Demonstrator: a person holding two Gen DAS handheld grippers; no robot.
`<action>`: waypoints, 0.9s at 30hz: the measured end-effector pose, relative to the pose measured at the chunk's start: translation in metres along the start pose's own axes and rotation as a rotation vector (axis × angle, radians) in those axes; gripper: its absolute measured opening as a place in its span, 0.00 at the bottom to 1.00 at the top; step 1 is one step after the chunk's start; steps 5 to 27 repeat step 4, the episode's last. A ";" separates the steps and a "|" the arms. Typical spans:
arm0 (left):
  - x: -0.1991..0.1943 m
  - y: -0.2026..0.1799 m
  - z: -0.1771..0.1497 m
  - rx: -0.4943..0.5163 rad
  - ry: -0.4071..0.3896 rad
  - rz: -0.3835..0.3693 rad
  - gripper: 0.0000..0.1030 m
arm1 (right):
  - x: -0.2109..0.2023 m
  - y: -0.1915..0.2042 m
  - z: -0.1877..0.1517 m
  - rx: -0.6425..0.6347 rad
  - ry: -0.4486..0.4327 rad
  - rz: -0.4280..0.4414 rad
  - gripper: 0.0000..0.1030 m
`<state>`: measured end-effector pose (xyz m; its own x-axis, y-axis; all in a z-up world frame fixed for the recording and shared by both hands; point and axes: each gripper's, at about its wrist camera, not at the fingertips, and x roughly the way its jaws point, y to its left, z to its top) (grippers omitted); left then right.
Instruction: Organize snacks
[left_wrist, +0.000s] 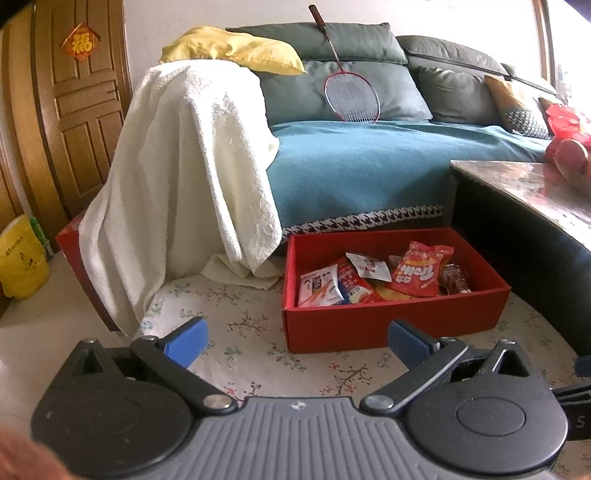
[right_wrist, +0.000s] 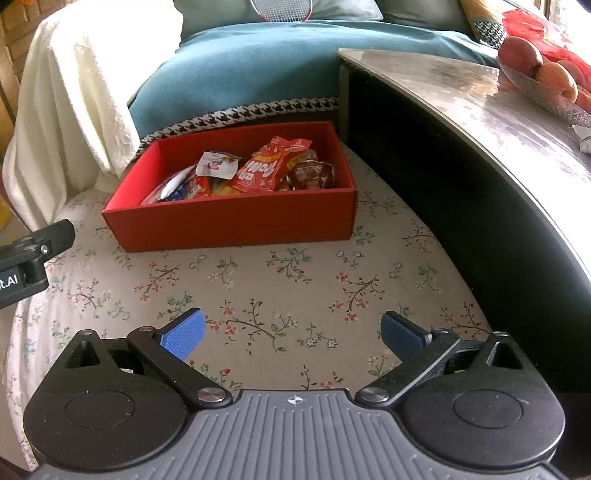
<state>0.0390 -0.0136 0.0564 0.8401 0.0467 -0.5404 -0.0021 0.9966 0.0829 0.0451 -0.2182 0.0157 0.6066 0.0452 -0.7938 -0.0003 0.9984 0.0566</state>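
A red open box (left_wrist: 391, 325) (right_wrist: 236, 225) sits on a floral cloth (right_wrist: 295, 280) in front of the sofa. It holds several snack packets, among them a red gummy bag (left_wrist: 421, 271) (right_wrist: 269, 170), a white packet (left_wrist: 319, 286) and a brown wrapped snack (left_wrist: 454, 278) (right_wrist: 314, 175). My left gripper (left_wrist: 297, 341) is open and empty, a little short of the box's near wall. My right gripper (right_wrist: 293, 334) is open and empty, further back over the cloth. The left gripper's body (right_wrist: 26, 266) shows at the left edge of the right wrist view.
A dark table (left_wrist: 535, 192) (right_wrist: 480, 129) with a fruit bowl (right_wrist: 543, 77) stands at the right. A teal sofa (left_wrist: 369, 162) carries a badminton racket (left_wrist: 351, 92). A white towel (left_wrist: 184, 177) hangs over a red chair at the left. A yellow bag (left_wrist: 22, 258) stands by the door.
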 end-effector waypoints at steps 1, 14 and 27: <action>-0.001 0.000 0.000 0.003 -0.007 0.009 0.96 | 0.000 0.000 0.000 0.000 0.000 -0.001 0.99; -0.001 -0.001 0.000 0.017 -0.020 0.033 0.96 | 0.001 -0.001 0.000 -0.001 0.003 -0.003 1.00; -0.001 -0.001 0.000 0.017 -0.020 0.033 0.96 | 0.001 -0.001 0.000 -0.001 0.003 -0.003 1.00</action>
